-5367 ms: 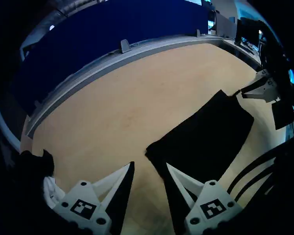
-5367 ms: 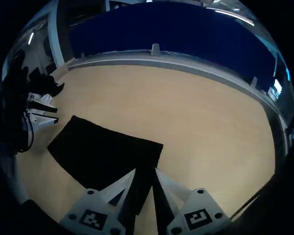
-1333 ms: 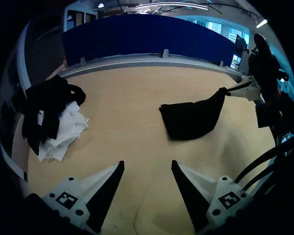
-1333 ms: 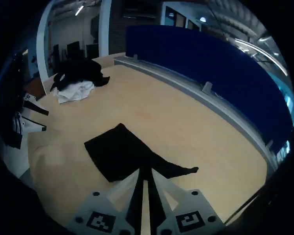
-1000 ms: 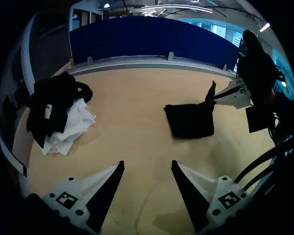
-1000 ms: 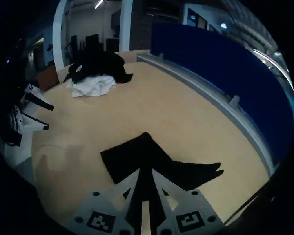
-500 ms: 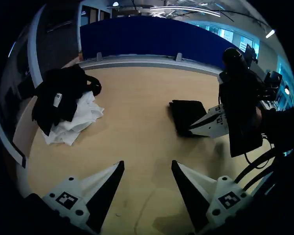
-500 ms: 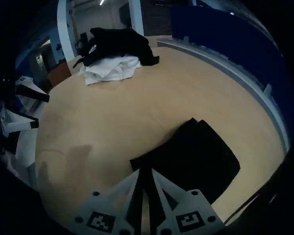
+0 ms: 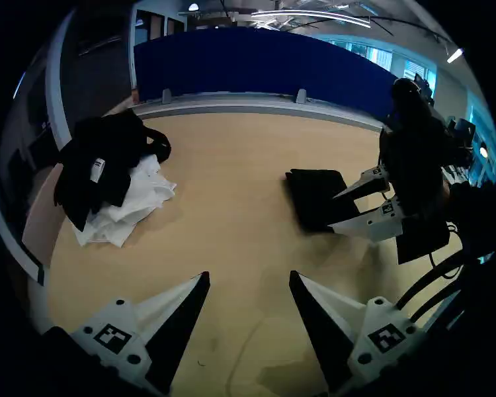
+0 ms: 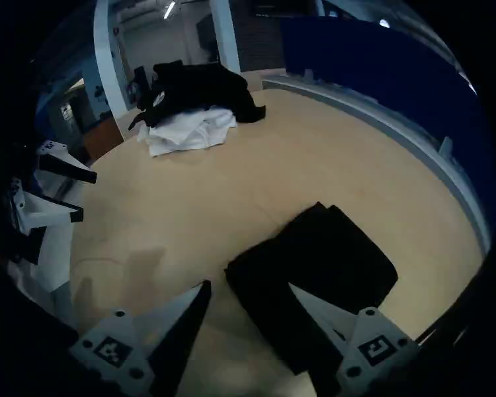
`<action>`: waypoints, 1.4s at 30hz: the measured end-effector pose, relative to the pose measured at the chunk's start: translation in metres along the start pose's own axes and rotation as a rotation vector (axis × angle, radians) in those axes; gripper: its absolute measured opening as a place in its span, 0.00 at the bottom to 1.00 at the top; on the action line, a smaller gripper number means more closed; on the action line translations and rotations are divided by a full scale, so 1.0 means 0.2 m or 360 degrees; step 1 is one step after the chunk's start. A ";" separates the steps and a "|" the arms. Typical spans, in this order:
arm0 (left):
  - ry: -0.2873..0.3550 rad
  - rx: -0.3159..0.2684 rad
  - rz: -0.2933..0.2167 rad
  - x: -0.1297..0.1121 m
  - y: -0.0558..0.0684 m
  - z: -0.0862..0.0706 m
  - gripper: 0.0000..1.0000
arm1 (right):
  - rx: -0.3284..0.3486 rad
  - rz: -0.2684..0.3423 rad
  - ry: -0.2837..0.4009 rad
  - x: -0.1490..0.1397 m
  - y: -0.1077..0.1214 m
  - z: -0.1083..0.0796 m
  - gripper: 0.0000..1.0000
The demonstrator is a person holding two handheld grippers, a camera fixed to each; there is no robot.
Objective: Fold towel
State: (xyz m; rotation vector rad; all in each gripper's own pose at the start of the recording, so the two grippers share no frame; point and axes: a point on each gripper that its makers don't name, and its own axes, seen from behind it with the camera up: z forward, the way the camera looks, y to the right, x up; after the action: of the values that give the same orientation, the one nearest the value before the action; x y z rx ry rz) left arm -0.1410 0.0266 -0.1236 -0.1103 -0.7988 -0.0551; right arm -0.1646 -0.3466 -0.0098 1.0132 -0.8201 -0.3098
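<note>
A black towel [image 9: 314,193] lies folded in a compact rectangle on the light wooden table [image 9: 235,165]. In the right gripper view the towel [image 10: 321,261] sits just ahead of the right gripper [image 10: 249,286], whose jaws stand open with the towel's near corner between and past them. The left gripper view catches that right gripper [image 9: 332,212] open at the towel's near right edge, held by a person in dark clothing. My left gripper [image 9: 248,276] stands open over bare table, well short of the towel. It appears as the left gripper [image 10: 88,196] at the far left.
A heap of black and white clothes [image 9: 112,175] lies at the table's left end, seen as the heap [image 10: 192,109] at the far end. A blue partition [image 9: 261,63] with a grey rail runs along the table's back edge.
The right gripper carried the towel's edge over onto itself, then opened and let go. The towel now lies as a smaller folded rectangle. The left gripper stayed open and back.
</note>
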 end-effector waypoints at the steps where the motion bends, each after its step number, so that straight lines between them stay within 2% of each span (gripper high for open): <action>1: 0.0000 -0.0001 0.0002 0.00 0.00 0.00 0.89 | -0.0018 0.0005 0.0007 -0.01 0.01 -0.02 0.89; 7: 0.0001 -0.0010 0.0011 0.01 0.02 -0.01 0.89 | -0.0148 0.0062 0.0028 -0.09 0.11 -0.13 0.95; 12: 0.0003 -0.0017 0.0014 0.02 0.03 -0.01 0.89 | -0.0256 0.0133 0.0002 -0.22 0.21 -0.22 0.95; 16: 0.0001 -0.0022 0.0024 0.02 0.04 -0.01 0.89 | -0.0292 0.0172 -0.0044 -0.32 0.25 -0.24 0.94; 19: 0.0000 -0.0027 0.0033 0.03 0.05 -0.01 0.89 | -0.0299 0.0182 -0.0074 -0.37 0.26 -0.24 0.90; 21: 0.0000 -0.0030 0.0038 0.03 0.06 -0.01 0.89 | -0.0302 0.0178 -0.0092 -0.40 0.26 -0.23 0.84; 32: 0.0002 -0.0028 0.0044 0.04 0.06 -0.02 0.89 | -0.0309 0.0163 -0.0145 -0.46 0.27 -0.19 0.36; 39: 0.0001 -0.0031 0.0045 0.04 0.06 -0.02 0.89 | -0.0302 0.0169 -0.0140 -0.45 0.27 -0.19 0.23; 42: 0.0000 -0.0033 0.0050 0.04 0.06 -0.01 0.89 | -0.0302 0.0163 -0.0143 -0.46 0.26 -0.19 0.11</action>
State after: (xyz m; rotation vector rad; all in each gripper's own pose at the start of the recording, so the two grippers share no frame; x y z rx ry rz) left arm -0.1328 0.0386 -0.1214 -0.1425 -0.7966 -0.0340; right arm -0.2047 -0.2425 -0.0182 0.7821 -0.9028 -0.3403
